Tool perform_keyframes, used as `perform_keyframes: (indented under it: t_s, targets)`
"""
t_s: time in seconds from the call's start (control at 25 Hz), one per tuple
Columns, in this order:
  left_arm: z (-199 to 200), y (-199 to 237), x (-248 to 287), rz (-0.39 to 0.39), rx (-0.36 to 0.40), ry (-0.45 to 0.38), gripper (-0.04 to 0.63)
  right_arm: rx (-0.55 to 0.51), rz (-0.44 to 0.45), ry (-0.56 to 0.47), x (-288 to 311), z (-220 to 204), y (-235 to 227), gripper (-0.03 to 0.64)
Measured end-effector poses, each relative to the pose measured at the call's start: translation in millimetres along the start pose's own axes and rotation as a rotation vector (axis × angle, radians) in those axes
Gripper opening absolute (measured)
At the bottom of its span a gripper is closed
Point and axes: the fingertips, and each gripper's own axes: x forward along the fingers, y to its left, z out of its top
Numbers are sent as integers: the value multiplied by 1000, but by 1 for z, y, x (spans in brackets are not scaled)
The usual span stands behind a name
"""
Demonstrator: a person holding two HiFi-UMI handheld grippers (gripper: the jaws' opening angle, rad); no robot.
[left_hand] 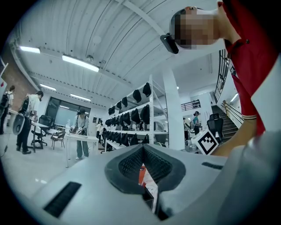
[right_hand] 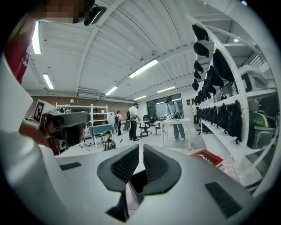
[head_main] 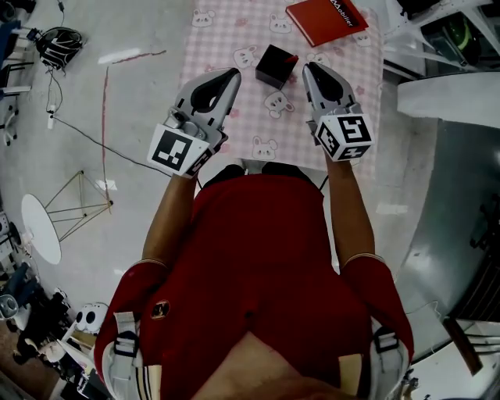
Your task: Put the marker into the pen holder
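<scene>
Red shirt [head_main: 258, 258] and both forearms fill the foreground of the head view. Both arms reach out over a pink checked cloth [head_main: 226, 31] printed with little bears.

On the left, the left gripper [head_main: 232, 75] hangs above the cloth, a little short of the pen holder. Its own view shows the jaws pressed together at the tips with nothing clamped between them.

In the middle stands the pen holder [head_main: 273, 66], a small black box upright on the cloth between the two grippers. No marker can be picked out on the cloth, on the floor around it, or in either gripper. A small red fleck at the holder's right rim may be the marker's end, but it is too small to be sure.

Just right of the holder is the right gripper [head_main: 309, 70], near it but not touching. Its own view shows the pads almost together, a thin slit of light between them and nothing in that slit.

Farther right and beyond lies a red book [head_main: 326, 19], apart from everything else.

With both grippers empty and no marker lying loose, I judge the marker is most likely already inside the holder. If so, only drawing the grippers away is left.
</scene>
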Motion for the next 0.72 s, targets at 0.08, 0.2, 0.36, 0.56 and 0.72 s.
perform_keyframes:
  t_s: [0.08, 0.2, 0.36, 0.56, 0.72]
  targets:
    - [5, -4, 1, -17, 14, -14, 8, 7, -2, -26, -8, 9, 9, 16]
    - [4, -10, 0, -39, 12, -15, 6, 17, -3, -60, -19, 22, 20, 5]
    - [5, -17, -2, -66, 13, -22, 8, 27, -1, -100, -32, 35, 33, 0]
    - [4, -20, -2, -91, 10, -24, 6, 55, 6, -141, -43, 47, 45, 0]
    - [10, -20, 1, -101, 20, -42, 7, 77, 17, -162, -49, 55, 54, 0]
